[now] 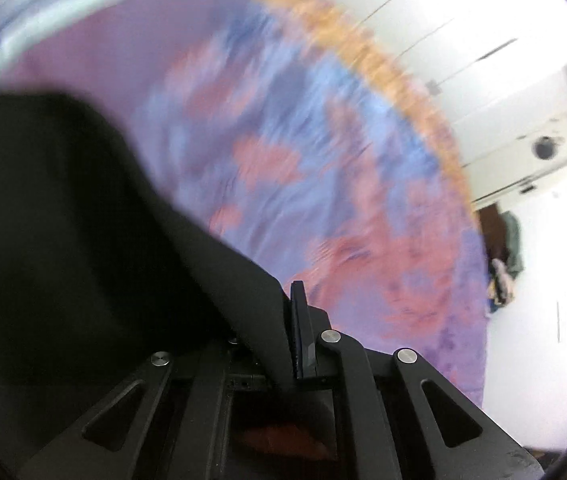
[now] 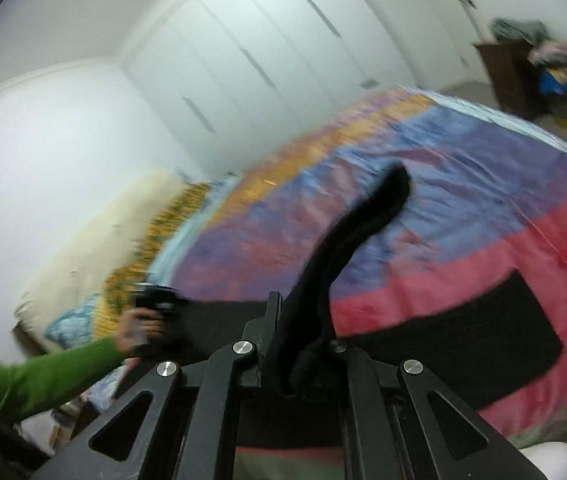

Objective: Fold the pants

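Black pants (image 1: 83, 220) fill the left of the left wrist view, lifted over a purple, blue and pink bedspread (image 1: 323, 160). My left gripper (image 1: 283, 344) is shut on a fold of the pants. In the right wrist view my right gripper (image 2: 303, 344) is shut on a black strip of the pants (image 2: 347, 248) that rises up from the jaws. The rest of the pants (image 2: 483, 332) lies flat on the pink part of the bedspread (image 2: 483, 184). The left gripper (image 2: 159, 300), held in a hand with a green sleeve, shows at the left. Both views are motion-blurred.
White wardrobe doors (image 2: 263, 48) stand behind the bed. A cream pillow (image 2: 95, 240) lies at the head of the bed. A dark wooden cabinet (image 2: 511, 76) with a heap of clothes (image 2: 551, 64) stands in the far corner.
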